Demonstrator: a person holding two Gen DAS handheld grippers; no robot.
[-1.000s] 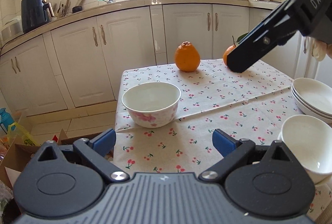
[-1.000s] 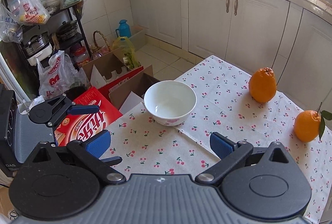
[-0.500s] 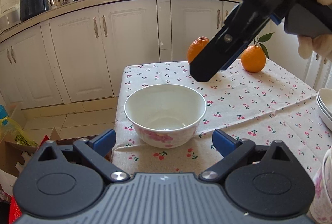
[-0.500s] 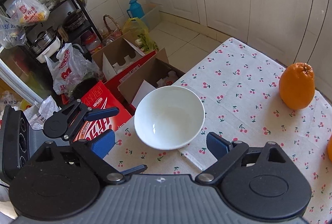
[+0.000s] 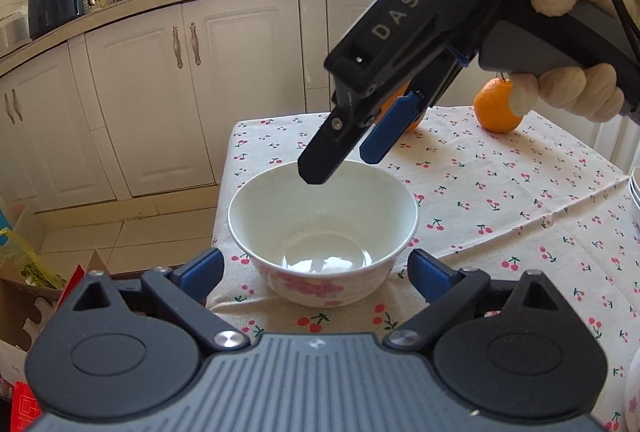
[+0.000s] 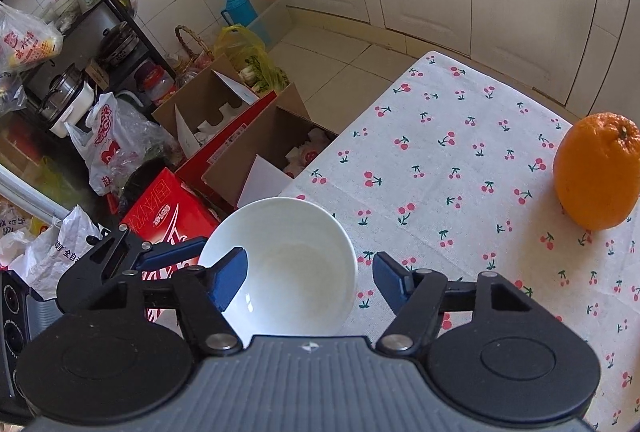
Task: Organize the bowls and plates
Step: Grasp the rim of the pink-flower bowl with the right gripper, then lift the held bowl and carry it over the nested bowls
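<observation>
A white bowl (image 5: 323, 228) with pink flowers stands near the table's left edge, upright and empty. My left gripper (image 5: 316, 272) flanks it with one finger on each side. Its jaws are wide and closing, and the pads are not pressing. My right gripper (image 5: 344, 160) points steeply down at the bowl's far rim. In the right wrist view the bowl (image 6: 288, 272) has one blue pad (image 6: 228, 280) over its inside and the other pad outside its wall. The right gripper (image 6: 309, 280) has its jaws closing around that wall, with a gap still showing.
Stacked white bowls (image 5: 634, 188) sit at the right edge, another bowl (image 5: 632, 392) at the bottom right. Two oranges (image 5: 498, 108) (image 6: 596, 172) lie at the far side of the cherry-print tablecloth (image 6: 440, 152). Open cardboard boxes (image 6: 256, 136) and bags crowd the floor beside the table.
My left gripper moved in until the bowl stood between its fingers. The right gripper swung down over the bowl, its jaws narrowed, and one finger now hangs inside the rim.
</observation>
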